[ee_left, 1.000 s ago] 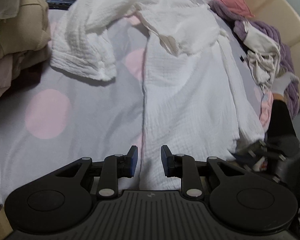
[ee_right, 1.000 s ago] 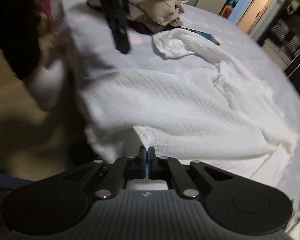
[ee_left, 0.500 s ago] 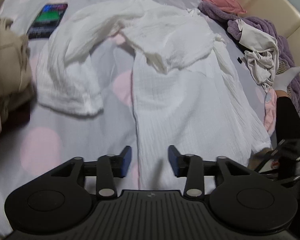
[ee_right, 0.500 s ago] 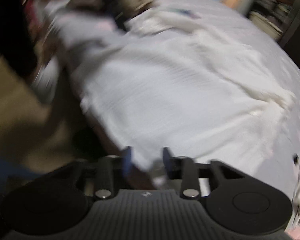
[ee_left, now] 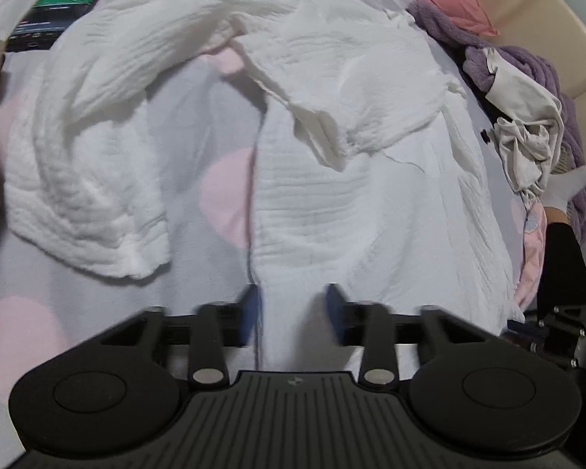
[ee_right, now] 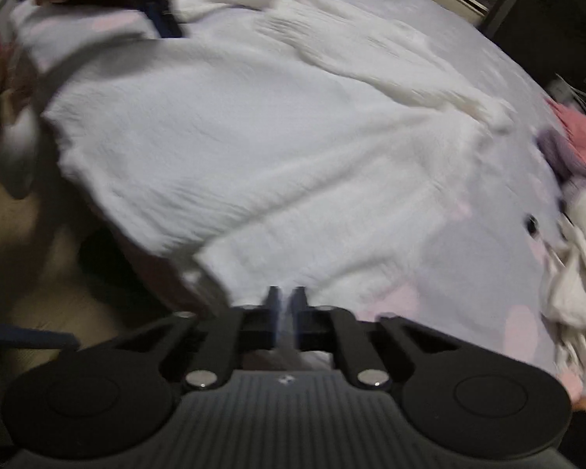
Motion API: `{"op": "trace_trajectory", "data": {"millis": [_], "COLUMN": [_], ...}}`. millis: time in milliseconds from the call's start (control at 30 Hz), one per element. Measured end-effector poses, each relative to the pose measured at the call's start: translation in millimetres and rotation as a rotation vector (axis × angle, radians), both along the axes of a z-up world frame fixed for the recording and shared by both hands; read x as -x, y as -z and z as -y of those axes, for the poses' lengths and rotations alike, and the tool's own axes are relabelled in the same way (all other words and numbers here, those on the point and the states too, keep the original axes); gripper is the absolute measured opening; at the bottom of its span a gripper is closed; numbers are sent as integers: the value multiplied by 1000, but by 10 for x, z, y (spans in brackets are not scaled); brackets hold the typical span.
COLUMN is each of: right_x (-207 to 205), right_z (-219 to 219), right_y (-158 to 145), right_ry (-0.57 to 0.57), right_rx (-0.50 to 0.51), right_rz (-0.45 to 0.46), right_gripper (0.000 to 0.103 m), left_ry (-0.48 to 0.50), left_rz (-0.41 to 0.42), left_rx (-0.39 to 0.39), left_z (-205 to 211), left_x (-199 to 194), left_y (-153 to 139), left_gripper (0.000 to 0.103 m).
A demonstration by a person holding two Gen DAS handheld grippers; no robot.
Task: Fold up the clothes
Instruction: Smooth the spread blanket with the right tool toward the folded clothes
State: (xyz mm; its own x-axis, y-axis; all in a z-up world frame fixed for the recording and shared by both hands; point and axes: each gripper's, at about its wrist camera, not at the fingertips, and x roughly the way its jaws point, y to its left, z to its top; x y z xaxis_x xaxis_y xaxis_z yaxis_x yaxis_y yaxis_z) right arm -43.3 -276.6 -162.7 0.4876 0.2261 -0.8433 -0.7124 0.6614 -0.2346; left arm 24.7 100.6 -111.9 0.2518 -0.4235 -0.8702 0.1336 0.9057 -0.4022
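White shirt [ee_left: 355, 195] spread flat on the dotted bedsheet [ee_left: 199, 125].
Your left gripper [ee_left: 291, 312] hangs released, its 2 fingers straddling the hem; your right gripper [ee_right: 287, 305] looks nearly clenched at the shirt's corner, grip uncertain through blur.

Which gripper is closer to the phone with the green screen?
Left. The left gripper sits at the white crinkled shirt's hem, facing the phone. The right gripper works the shirt's opposite corner.

The left gripper [ee_left: 291, 314] has spread wider; right gripper [ee_right: 287, 312] reclosed on the white garment's [ee_right: 254, 136] hem.
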Motion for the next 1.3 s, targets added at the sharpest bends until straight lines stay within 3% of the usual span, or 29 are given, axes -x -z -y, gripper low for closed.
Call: {"op": "trace_trajectory", "data": {"millis": [100, 133, 200, 233, 333, 500, 633, 733, 1000, 1100, 1200, 1300], "right_x": [-67, -89, -134, -157, -228, -303, -231, -218, -248, -242, -236, -218], "right_z": [80, 107, 160, 187, 143, -59, -122, -91, -142, -186, -231, -280], "right_y": [-85, -114, -170, -199, -229, -50, 19, 4, 30, 43, 51, 47], "right_ry": [65, 86, 129, 151, 174, 157, 141, 166, 169, 157, 146, 133], "right_rx": [-56, -74, -111, -130, -180, -215, -194, -212, -215, -213, -212, -215], "right_rz": [21, 28, 42, 49, 56, -7, -17, -16, -18, -22, -24, -21], "right_gripper": [6, 11, 29, 48, 49, 44, 44, 45, 46, 46, 47, 47], "left_ry": [-32, -46, -66, -73, -85, -53, -105, -158, -305, -422, -541, -617], "left_rz": [3, 7, 14, 17, 17, 26, 61, 94, 173, 137, 117, 97], "left_rx": [-25, -20, -2, 22, 82, 53, -39, -116, -304, -223, -52, 18], "left_z": [-65, -98, -139, -142, -118, 54, -61, -185, -526, -759, -1020, -1127], "left_x": [-24, -29, -37, -45, -75, -152, -83, -10, 197, 349, 387, 355], "left_y": [-40, -39, -17, 1, 60, 87, -8, -97, -313, -232, -100, 4], "left_gripper": [10, 10, 11, 11, 18, 23, 24, 44, 46, 47, 47, 47]}}
